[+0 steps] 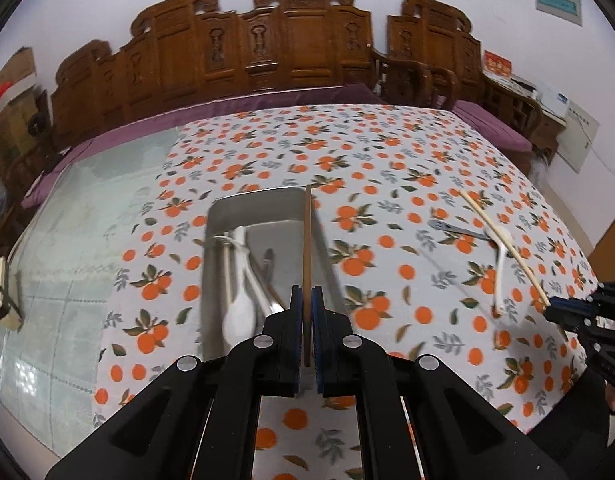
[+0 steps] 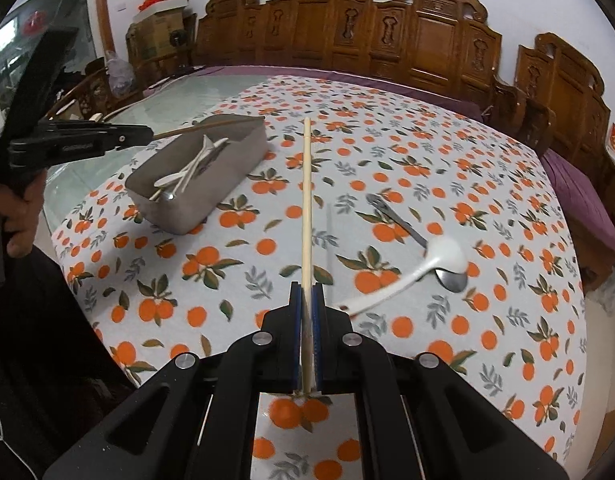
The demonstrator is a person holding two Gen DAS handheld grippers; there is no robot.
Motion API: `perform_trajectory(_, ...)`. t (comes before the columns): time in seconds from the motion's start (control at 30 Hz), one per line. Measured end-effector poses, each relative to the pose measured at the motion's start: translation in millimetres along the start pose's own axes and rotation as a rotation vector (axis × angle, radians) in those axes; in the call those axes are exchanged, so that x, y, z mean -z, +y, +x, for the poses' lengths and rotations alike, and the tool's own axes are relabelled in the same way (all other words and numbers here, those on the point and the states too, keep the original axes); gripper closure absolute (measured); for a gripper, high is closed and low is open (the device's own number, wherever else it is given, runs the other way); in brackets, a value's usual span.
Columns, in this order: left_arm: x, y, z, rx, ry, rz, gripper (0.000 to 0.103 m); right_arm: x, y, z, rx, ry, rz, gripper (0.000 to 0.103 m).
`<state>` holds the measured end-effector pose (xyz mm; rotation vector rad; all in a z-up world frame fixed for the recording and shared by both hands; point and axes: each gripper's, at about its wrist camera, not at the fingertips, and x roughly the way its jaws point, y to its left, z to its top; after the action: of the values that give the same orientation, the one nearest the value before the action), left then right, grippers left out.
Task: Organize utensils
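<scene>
Two chopsticks, one clamped in each gripper, point forward along the fingers: left gripper (image 1: 306, 294) holds the brown chopstick (image 1: 307, 240) over the tin (image 1: 211, 224); right gripper (image 2: 306, 290) the pale chopstick (image 2: 306, 200) above the cloth (image 2: 427, 168).

A: What are the grippers built like?
B: The right gripper (image 2: 306, 292) has black angular arms, round silver screws and blue pads (image 2: 316, 320). The left gripper (image 1: 306, 294) matches.
A: Clothing?
B: A dark sleeve (image 2: 47, 340).

Matt metal tray (image 2: 211, 184); glossy white spoon (image 2: 427, 268), probably plastic; pale wooden chopstick (image 2: 306, 200); printed tablecloth (image 2: 467, 160).
</scene>
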<state>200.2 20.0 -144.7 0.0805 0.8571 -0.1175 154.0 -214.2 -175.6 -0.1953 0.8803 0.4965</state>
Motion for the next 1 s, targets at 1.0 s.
perform_trajectory(1.0,17,49,42,0.035,0.041,-0.106,0.099,-55,40,53,-0.089,0.024,0.015,0.097)
